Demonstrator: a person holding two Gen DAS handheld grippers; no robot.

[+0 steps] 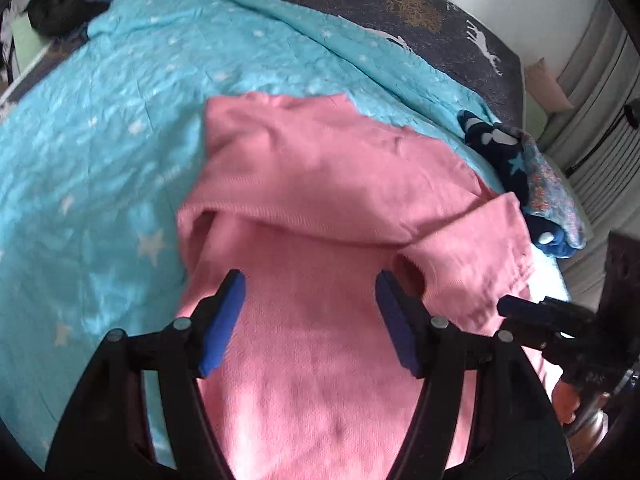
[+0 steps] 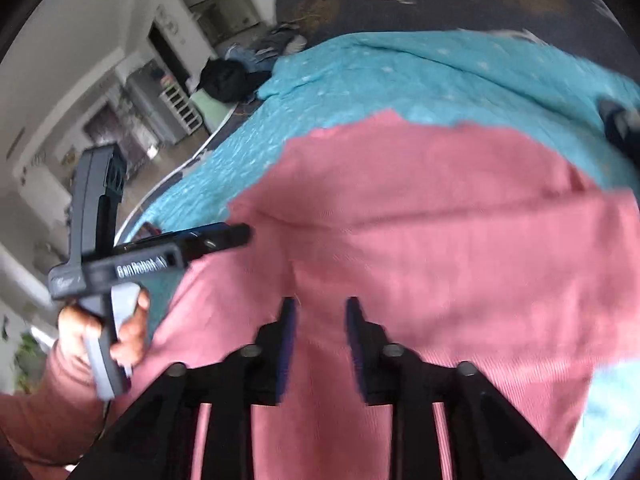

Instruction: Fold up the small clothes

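Observation:
A pink knit sweater [image 1: 328, 184] lies partly folded on a turquoise star blanket [image 1: 120, 120]; its top part is folded down over the body, and a sleeve lies at the right. My left gripper [image 1: 310, 284] is open just above the sweater's lower body, holding nothing. My right gripper [image 2: 320, 312] is open with a narrower gap, over the same sweater [image 2: 440, 220], and empty. The left gripper also shows in the right wrist view [image 2: 236, 234] at the sweater's left edge. The right gripper also shows in the left wrist view [image 1: 516, 306] by the sleeve.
A stack of folded clothes [image 1: 520, 172], dark blue with stars and a floral piece, lies right of the sweater. A dark deer-print cover [image 1: 400, 4] lies beyond the blanket. A heap of dark clothes [image 1: 60, 4] sits at the far left corner. Shelving [image 2: 176, 108] stands beside the bed.

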